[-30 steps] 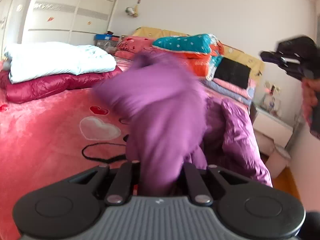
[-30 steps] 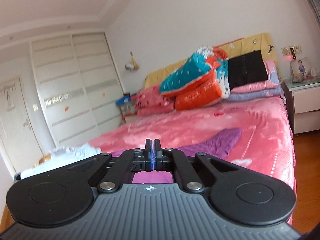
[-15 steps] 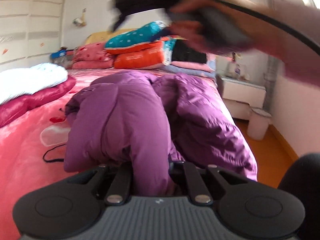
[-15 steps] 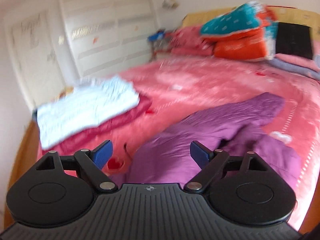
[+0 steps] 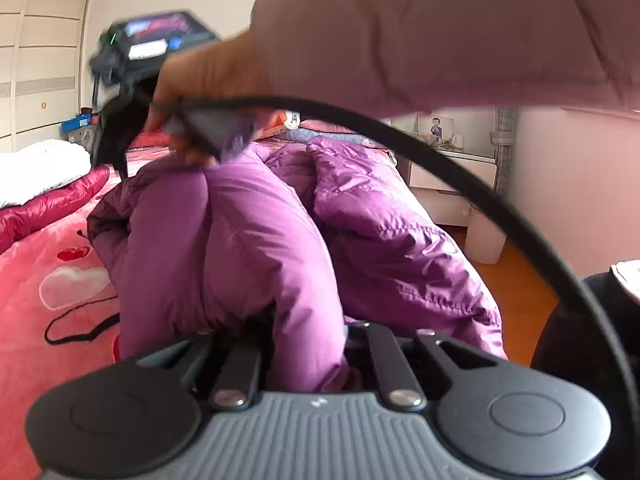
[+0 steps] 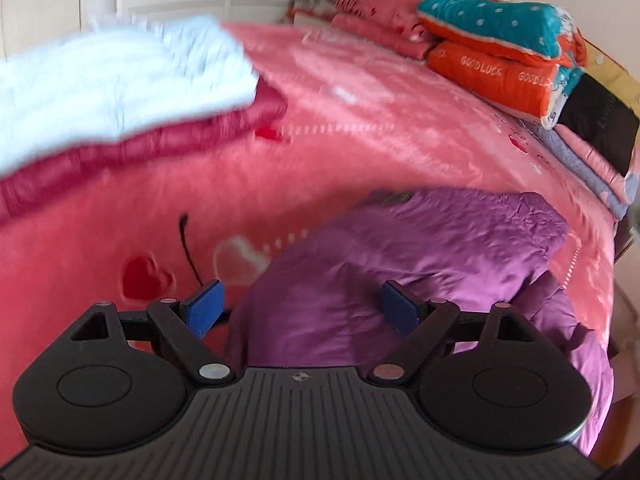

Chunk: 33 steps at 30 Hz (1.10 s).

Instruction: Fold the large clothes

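Left gripper [image 5: 306, 344] clamped on jacket [image 5: 248, 240]; right gripper [image 6: 302, 306] apart above it. Risk: bulky fold slipping loose.

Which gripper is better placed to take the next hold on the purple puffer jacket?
Right. The right gripper hangs open just above the purple puffer jacket, while the left gripper is shut on a fold of it.

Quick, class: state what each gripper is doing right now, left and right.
Left gripper: shut on the purple jacket.
Right gripper: open, holding nothing, above the purple jacket; jaws just opened.
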{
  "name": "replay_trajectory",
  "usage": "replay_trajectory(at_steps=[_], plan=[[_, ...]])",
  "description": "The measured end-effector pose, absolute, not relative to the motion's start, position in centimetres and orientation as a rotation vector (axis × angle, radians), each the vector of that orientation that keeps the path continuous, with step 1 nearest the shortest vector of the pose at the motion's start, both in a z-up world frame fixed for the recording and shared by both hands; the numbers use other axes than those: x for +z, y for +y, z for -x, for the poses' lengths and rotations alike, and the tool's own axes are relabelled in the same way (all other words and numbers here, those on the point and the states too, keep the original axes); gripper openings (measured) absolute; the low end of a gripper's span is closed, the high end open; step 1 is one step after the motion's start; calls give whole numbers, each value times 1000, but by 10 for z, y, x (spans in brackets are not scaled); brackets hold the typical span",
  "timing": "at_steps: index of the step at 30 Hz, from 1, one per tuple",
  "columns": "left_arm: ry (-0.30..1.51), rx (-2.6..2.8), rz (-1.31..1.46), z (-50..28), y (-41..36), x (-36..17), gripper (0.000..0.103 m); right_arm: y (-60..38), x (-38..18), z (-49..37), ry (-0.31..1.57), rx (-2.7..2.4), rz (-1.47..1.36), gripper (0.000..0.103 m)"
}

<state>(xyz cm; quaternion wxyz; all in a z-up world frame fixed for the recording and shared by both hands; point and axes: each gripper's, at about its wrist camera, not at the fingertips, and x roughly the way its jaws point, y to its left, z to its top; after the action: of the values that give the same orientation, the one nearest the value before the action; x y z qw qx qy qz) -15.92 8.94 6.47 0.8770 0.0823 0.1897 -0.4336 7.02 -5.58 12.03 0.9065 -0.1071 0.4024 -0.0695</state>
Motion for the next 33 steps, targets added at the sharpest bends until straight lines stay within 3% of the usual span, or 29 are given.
replay_trajectory(at_steps=[4,5,6,8,11,14,25,33], plan=[[425,-900,-140,154,93,63,9,-44,99,-76,846,-196,383,103],[430,-898,-133,153,95,63,9,-45,95,-75,856,-198,404,98],[434,-893,-128,152,95,62,9,-47,91,-74,863,-199,420,89],[449,-879,-112,149,97,62,9,-52,88,-65,853,-191,440,55],[478,-860,-74,142,100,62,9,-73,95,-62,807,-199,370,28],[485,-839,-60,141,103,62,9,-103,106,-50,733,-218,213,13],[530,-716,55,126,125,70,9,-216,163,79,359,-330,-341,7],[473,-641,4,135,130,83,9,-278,123,183,340,-439,-656,6]])
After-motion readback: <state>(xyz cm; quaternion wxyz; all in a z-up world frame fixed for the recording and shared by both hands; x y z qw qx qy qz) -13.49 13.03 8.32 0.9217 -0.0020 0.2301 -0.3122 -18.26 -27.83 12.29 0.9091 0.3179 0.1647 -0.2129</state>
